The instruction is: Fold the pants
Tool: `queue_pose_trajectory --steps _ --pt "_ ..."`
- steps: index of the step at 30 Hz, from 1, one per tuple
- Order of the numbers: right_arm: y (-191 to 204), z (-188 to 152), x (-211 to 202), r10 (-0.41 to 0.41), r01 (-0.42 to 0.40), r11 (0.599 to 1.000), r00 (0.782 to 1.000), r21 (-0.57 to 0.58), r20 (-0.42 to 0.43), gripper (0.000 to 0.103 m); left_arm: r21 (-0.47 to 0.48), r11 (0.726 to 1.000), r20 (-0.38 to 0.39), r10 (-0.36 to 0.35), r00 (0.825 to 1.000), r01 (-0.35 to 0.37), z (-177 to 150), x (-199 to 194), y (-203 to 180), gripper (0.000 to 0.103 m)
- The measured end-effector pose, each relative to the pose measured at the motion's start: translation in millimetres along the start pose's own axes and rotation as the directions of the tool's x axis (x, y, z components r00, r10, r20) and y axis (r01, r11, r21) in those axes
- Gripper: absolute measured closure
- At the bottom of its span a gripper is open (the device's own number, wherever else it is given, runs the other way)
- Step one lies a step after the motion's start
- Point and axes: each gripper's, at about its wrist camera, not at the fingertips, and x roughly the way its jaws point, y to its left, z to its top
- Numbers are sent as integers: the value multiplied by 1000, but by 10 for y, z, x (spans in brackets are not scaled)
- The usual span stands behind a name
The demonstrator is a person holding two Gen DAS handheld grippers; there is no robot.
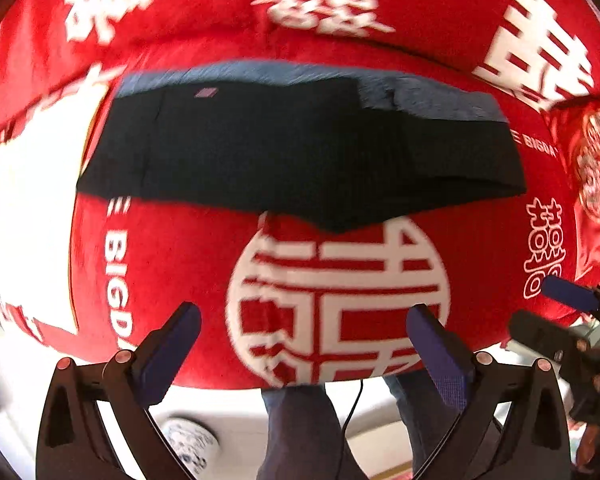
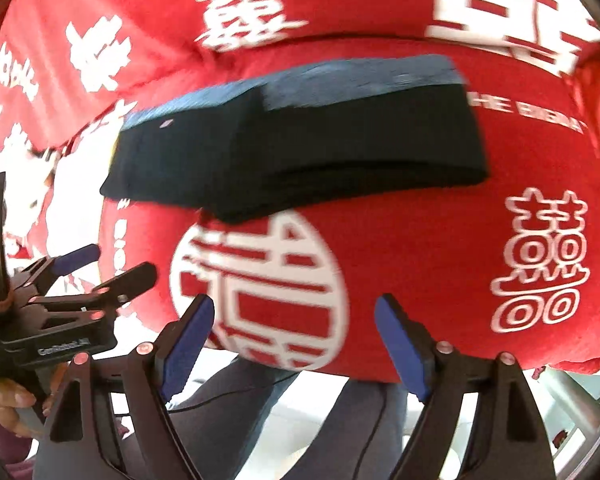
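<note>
The pants [image 1: 300, 152] are found folded across the middle of the frame on the red cloth [image 1: 188, 264], both the left gripper [image 1: 304, 332] and right gripper [image 2: 294, 320] spread empty below; the stacked layers could be dragged apart if brushed.

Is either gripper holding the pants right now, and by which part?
Nothing is held. The left gripper and right gripper are open and empty; the folded pants lie apart on the red cloth.

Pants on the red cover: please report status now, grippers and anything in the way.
Left gripper open, empty. Right gripper open, empty. Pants folded, flat on red cover, both grippers clear of them. Nothing in the way.
</note>
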Motion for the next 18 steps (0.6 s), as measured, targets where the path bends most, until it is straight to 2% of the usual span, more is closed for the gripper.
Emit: queue_pose_trajectory --steps 5,10,13,16,18 --pt "526 45 131 -35 30 993 998 -112 -42 18 -140 990 1 -21 1000 21 -124 54 527 0" --pt "721 132 223 -51 40 989 996 -141 -70 18 -254 965 -24 -67 997 59 -185 217 972 0" --pt "815 147 333 -76 60 984 993 -166 -91 18 -312 948 -29 -69 997 57 -199 320 1159 0" --pt "877 155 468 -84 62 982 990 -178 -116 18 -345 937 -7 -64 998 58 -154 396 1286 0" --pt "907 162 568 -86 61 981 988 -185 -131 18 -370 927 34 -59 998 67 -78 421 1379 0"
